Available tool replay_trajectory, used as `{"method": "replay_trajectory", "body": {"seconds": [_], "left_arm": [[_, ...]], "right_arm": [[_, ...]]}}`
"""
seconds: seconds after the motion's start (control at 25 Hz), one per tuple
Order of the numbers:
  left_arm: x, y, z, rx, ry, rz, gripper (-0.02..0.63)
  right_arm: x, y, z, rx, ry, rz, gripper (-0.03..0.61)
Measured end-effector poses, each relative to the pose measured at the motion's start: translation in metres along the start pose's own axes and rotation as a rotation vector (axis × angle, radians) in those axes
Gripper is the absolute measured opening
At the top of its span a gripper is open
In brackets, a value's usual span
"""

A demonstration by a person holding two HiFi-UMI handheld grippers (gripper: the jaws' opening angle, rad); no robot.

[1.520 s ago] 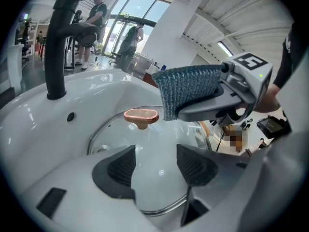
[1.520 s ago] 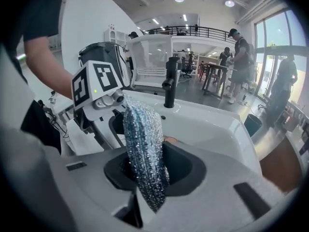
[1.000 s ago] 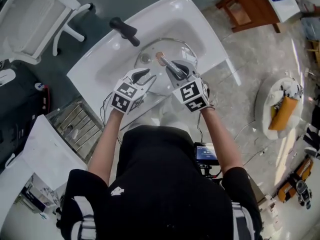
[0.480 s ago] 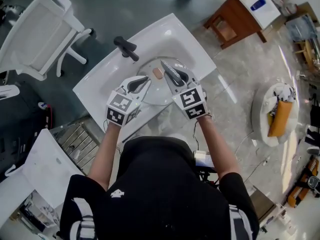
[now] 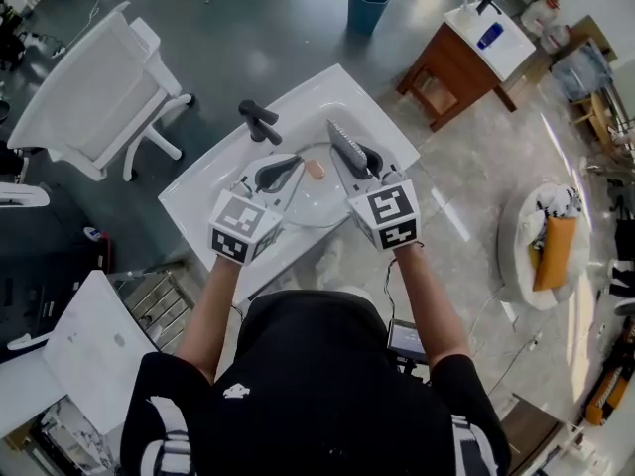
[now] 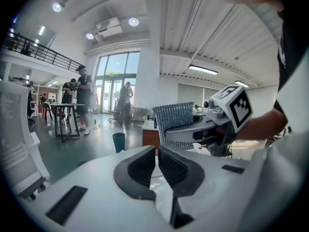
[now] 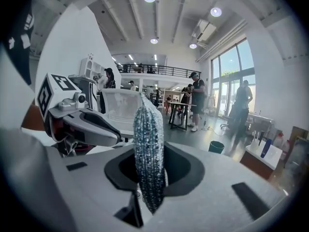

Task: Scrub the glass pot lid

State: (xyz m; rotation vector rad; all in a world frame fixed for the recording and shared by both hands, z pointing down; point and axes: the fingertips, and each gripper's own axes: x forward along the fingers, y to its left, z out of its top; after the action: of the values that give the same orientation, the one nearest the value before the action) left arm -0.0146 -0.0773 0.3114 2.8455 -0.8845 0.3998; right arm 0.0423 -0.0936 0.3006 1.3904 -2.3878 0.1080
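at the far left of the head view a white chair (image 5: 87,102) stands on the grey floor, well apart from the work. next to it comes the white sink (image 5: 193,201), set diagonally, with a black faucet (image 5: 260,119) on its back edge.

the left gripper (image 5: 286,170) is over the left side of the basin. in the left gripper view (image 6: 157,151) its jaws have just been closing and now stand pressed almost together, with only a thin slit and nothing between them. this view looks out across the room, toward a dark bin (image 6: 118,141) on the floor.

the glass pot lid (image 5: 316,204) lies flat in the basin of the sink, under and between the two tongs. its pale knob (image 5: 315,169) shows in the gap between the tips, just beside the left one. the lid is in neither pair of jaws. from above i cannot tell if any tip touches the glass.

the right gripper (image 5: 363,157) is over the right side of the basin, near the left one but apart from it. it pinches a silver scouring pad (image 5: 340,139), which points up and away from the lid toward the back of the sink. in the right gripper view (image 7: 150,170) the pad (image 7: 148,153) stands upright, clamped between both jaws, and the left gripper (image 7: 91,124) shows at the side.

further right are a wooden cabinet (image 5: 451,72) and a round white cushion (image 5: 546,236) on the floor.
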Motion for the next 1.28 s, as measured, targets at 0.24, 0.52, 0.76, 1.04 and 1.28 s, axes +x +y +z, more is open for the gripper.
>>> {"method": "replay_trajectory", "body": {"seconds": [0.24, 0.52, 0.76, 1.04, 1.28], "left_arm": [[-0.031, -0.002, 0.046, 0.056, -0.086, 0.032, 0.018], [-0.062, -0.015, 0.087, 0.100, -0.184, 0.037, 0.018], [-0.088, -0.024, 0.109, 0.128, -0.250, 0.054, 0.018], [-0.116, -0.025, 0.124, 0.129, -0.311, 0.085, 0.018], [-0.124, -0.030, 0.134, 0.126, -0.321, 0.087, 0.018]], "right_arm": [[-0.024, 0.001, 0.045, 0.004, -0.090, -0.053, 0.072], [-0.051, 0.018, 0.087, -0.019, -0.179, -0.082, 0.072], [-0.070, 0.033, 0.105, -0.020, -0.227, -0.105, 0.072], [-0.088, 0.046, 0.124, -0.043, -0.287, -0.135, 0.072], [-0.094, 0.049, 0.129, -0.042, -0.299, -0.148, 0.072]]}}
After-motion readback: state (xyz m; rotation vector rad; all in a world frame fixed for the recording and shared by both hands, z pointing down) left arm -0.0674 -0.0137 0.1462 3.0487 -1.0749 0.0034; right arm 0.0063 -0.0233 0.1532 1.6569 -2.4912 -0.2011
